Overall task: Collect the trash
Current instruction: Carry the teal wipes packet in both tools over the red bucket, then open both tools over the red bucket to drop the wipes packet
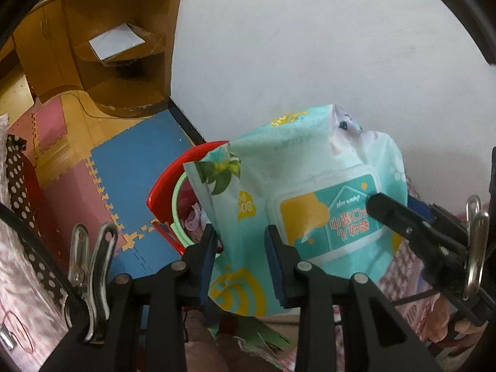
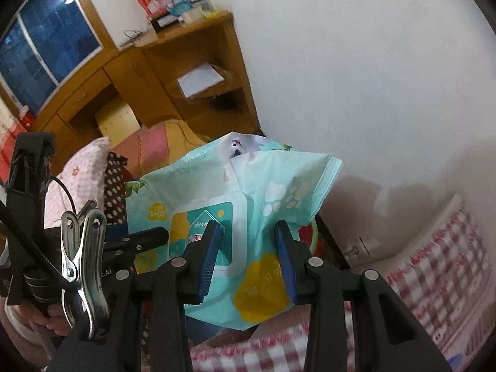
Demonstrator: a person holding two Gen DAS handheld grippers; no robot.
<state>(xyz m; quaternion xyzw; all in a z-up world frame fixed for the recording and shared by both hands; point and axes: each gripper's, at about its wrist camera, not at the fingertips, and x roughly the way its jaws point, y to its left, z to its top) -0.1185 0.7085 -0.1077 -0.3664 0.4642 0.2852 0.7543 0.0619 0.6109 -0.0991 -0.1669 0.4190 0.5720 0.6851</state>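
Home bedroom, wooden desk (image 2: pixel 130 71), foam floor mats (image 1: pixel 124 167), checked bedding (image 2: pixel 440 266)

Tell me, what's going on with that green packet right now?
Left gripper and right gripper both clamped on wet-wipes pack, held in air. Red bin below, by the wall. Nothing in the way.

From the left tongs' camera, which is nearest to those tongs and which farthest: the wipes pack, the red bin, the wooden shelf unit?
1. Wipes pack: between the left tongs.
2. Red bin: just behind, on the floor, left.
3. Wooden shelf unit: farthest, upper left, by the wall.
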